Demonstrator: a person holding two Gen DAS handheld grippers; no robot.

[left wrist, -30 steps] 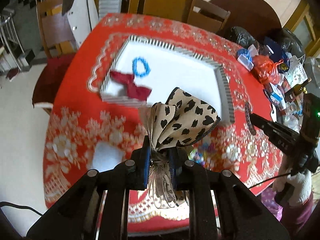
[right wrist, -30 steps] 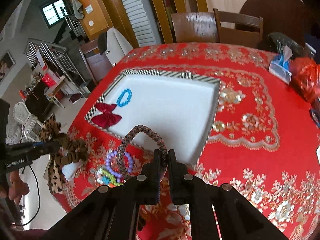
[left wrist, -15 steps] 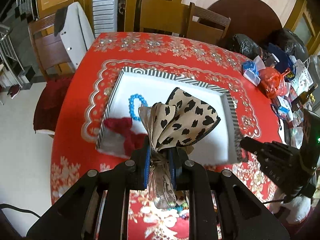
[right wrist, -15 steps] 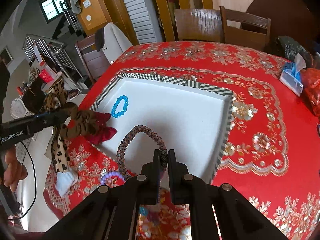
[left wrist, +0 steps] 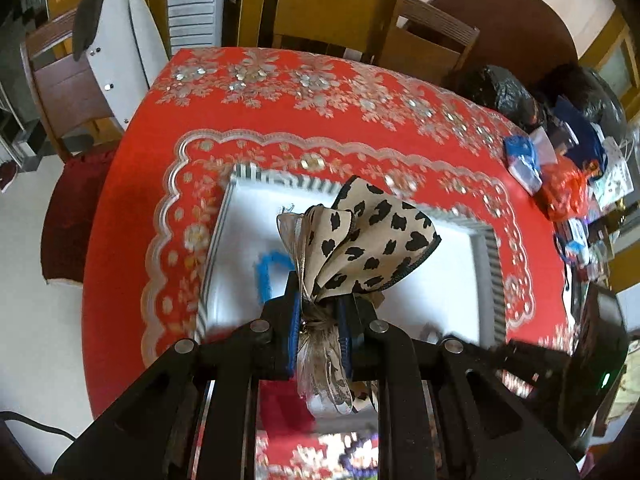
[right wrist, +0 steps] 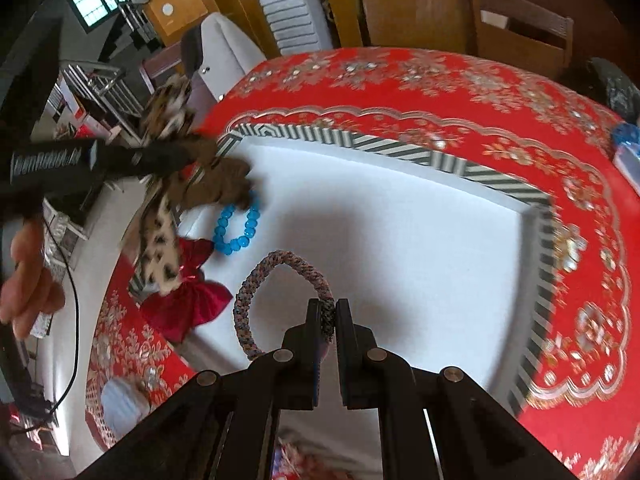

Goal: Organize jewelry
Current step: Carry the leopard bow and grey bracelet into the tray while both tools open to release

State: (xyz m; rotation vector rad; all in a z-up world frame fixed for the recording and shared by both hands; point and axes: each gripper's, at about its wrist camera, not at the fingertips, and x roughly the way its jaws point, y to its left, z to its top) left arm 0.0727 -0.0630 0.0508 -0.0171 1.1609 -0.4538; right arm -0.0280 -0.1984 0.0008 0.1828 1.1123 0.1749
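Note:
My left gripper (left wrist: 318,310) is shut on a leopard-print bow (left wrist: 360,248) and holds it above the left part of the white tray (left wrist: 440,264). In the right wrist view the bow (right wrist: 160,240) hangs over the tray's left edge, above a blue bead bracelet (right wrist: 236,228) and a red bow (right wrist: 188,304). My right gripper (right wrist: 328,316) is shut on a braided bracelet (right wrist: 276,264) and holds it over the tray's (right wrist: 400,240) near side. The blue bracelet (left wrist: 266,272) shows partly behind the left gripper.
The tray has a black-and-white striped rim (right wrist: 400,148) and sits on a red patterned tablecloth (right wrist: 500,92). Bags and clutter (left wrist: 560,184) crowd the table's right side. Wooden chairs (left wrist: 340,12) stand behind it. Small beaded items (left wrist: 352,452) lie near the front edge.
Both grippers have moved forward over the tray, each still holding its item. The leopard bow is now above the blue bracelet and red bow.

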